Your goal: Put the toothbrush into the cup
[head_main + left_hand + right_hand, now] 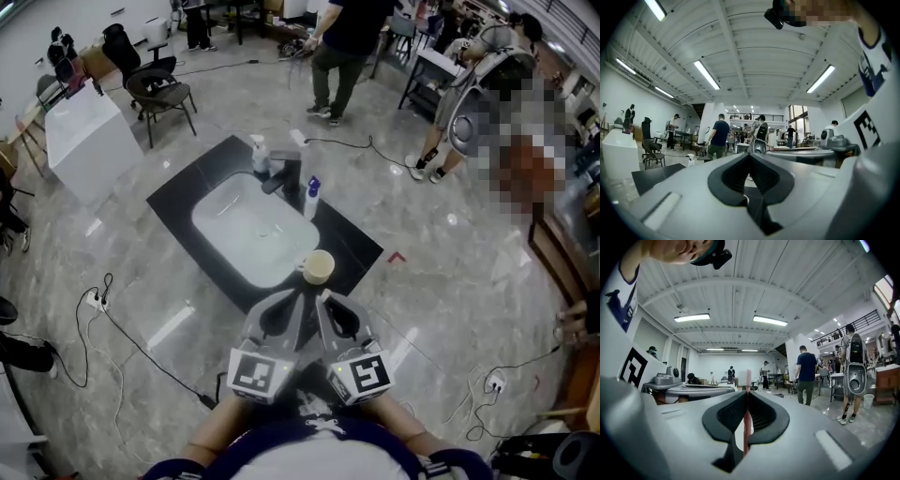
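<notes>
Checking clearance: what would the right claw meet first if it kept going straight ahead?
Likely the cup, just past the right claw and its toothbrush, though height is unclear.

- The head view looks steeply down from above the person onto the black bench (183,202) and the floor (450,281) around it. The left hand-held gripper (300,292) and right hand-held gripper (322,298) sit close under the lens, pointing away from it.
- The left gripper view sits just behind the left hand-held gripper (750,155), whose jaws fill the lower frame. It faces nearly level across the hall, tilted up enough to take in the ceiling (754,56).
- The right gripper view rides likewise on the right hand-held gripper (747,397), facing the same way.
- All three views share the person in a dark shirt (342,42) (719,136) (806,373). Each gripper view catches the other's marker cube (868,129) (632,367) at its inner edge.
</notes>
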The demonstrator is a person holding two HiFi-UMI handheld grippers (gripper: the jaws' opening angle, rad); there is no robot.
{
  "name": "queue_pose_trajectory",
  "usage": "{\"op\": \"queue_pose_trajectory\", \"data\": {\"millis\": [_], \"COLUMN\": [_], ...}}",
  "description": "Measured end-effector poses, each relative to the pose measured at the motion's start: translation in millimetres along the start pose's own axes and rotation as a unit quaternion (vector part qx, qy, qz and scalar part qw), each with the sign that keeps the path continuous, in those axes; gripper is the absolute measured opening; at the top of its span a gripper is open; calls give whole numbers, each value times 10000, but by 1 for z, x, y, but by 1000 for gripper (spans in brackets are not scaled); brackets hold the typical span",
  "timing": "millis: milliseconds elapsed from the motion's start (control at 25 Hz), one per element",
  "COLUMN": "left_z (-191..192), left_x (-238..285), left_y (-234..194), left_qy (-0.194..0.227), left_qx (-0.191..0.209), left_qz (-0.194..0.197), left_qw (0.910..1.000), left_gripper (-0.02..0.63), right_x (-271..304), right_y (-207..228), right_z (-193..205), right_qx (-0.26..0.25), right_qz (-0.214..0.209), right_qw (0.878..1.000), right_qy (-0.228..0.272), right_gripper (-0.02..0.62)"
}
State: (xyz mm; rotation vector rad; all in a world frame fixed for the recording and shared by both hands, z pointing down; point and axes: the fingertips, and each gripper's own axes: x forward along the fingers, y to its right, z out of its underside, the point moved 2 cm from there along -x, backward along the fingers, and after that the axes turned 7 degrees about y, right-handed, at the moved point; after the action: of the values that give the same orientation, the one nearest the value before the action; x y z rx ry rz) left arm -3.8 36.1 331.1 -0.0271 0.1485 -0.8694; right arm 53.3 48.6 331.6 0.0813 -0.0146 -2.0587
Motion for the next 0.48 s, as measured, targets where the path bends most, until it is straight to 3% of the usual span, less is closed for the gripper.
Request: {"op": "queue_pose_trajectory", "data": {"millis": [480], "left_z": [6], "left_x": [21], "left_y": [-23], "left_qy": [278], "left_qx": [220], "left_qz": [184], "left_qw": [9992], "left_gripper": [0], "right_x": [24], "right_y": [17], "right_z": [9], "right_qx": [-40], "right_qz": [91], "right_qw": [10000], "right_qy": [-6], "right_gripper": [11]}}
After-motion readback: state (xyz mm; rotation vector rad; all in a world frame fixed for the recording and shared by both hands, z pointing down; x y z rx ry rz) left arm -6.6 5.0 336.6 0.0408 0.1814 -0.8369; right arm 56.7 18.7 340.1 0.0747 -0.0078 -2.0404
